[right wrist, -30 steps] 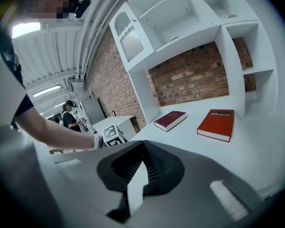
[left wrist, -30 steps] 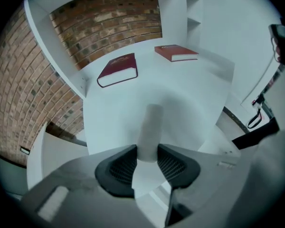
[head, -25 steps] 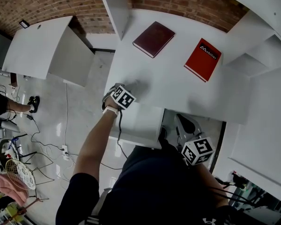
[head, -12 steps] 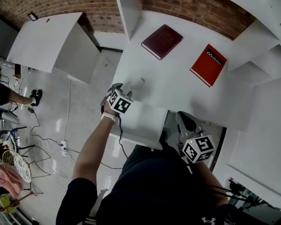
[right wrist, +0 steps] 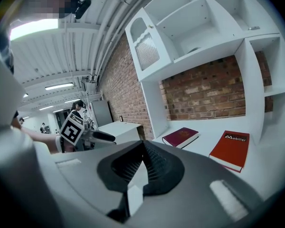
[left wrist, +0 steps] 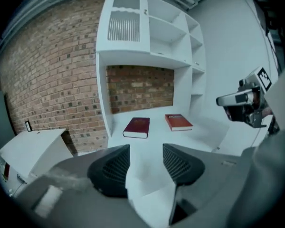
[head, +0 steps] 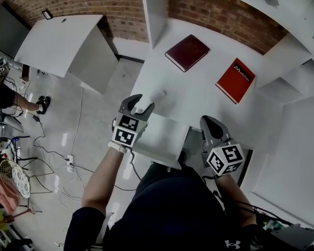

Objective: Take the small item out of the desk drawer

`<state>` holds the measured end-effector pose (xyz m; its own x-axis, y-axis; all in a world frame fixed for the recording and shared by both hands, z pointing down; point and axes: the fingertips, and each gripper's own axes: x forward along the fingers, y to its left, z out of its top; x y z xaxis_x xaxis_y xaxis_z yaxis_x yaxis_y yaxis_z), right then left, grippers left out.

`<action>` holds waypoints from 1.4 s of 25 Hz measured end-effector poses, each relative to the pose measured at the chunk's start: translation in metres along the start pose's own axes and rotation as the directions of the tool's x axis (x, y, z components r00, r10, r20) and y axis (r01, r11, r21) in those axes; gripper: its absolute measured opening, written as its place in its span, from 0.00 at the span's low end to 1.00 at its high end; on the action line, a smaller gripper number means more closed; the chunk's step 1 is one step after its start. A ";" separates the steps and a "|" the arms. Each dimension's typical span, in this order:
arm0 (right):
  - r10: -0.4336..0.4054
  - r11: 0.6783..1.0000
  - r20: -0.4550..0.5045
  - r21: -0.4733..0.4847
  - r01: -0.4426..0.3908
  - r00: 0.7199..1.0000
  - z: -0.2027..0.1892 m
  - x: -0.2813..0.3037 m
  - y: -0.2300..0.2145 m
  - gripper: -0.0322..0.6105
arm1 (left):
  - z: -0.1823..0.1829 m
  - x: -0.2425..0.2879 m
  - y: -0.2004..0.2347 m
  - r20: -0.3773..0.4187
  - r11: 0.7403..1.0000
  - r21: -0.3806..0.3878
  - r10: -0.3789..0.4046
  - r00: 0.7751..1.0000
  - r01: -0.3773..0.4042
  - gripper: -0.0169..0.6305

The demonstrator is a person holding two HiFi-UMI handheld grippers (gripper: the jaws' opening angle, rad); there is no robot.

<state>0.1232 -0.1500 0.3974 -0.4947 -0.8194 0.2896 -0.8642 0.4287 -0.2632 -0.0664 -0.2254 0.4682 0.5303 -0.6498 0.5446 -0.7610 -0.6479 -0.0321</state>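
Observation:
A small white item (head: pixel 160 95) lies on the white desk (head: pixel 199 98), just beyond my left gripper (head: pixel 141 104). That gripper hangs above the desk's front edge, open; its jaws have just been closing a little with nothing between them (left wrist: pixel 146 163). Below it the white drawer (head: pixel 161 136) stands pulled out. My right gripper (head: pixel 209 122) is shut at the drawer's right side, and nothing shows in its jaws (right wrist: pixel 143 148).
A maroon book (head: pixel 187 52) and a red book (head: pixel 235 80) lie further back on the desk. A shelf upright (head: pixel 156 4) rises at the back, and more shelves stand at the right. A white cabinet (head: pixel 63 46) and floor cables (head: pixel 57 161) are to the left.
My left gripper has lifted off the desk and drawn back towards the drawer, leaving the white item on the desktop. My right gripper has risen a little beside the drawer.

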 end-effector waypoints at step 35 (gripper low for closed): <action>0.213 0.938 0.317 -0.330 -0.103 0.924 0.136 -0.027 0.100 0.05 | 0.127 -0.180 -0.056 0.494 0.978 -0.159 0.196 0.847 -0.134 0.03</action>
<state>0.0631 -0.1364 0.2386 -0.6120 -0.7868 -0.0803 -0.7903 0.6121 0.0266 -0.0716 -0.1233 0.2654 0.4843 -0.8739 0.0414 -0.8749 -0.4835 0.0285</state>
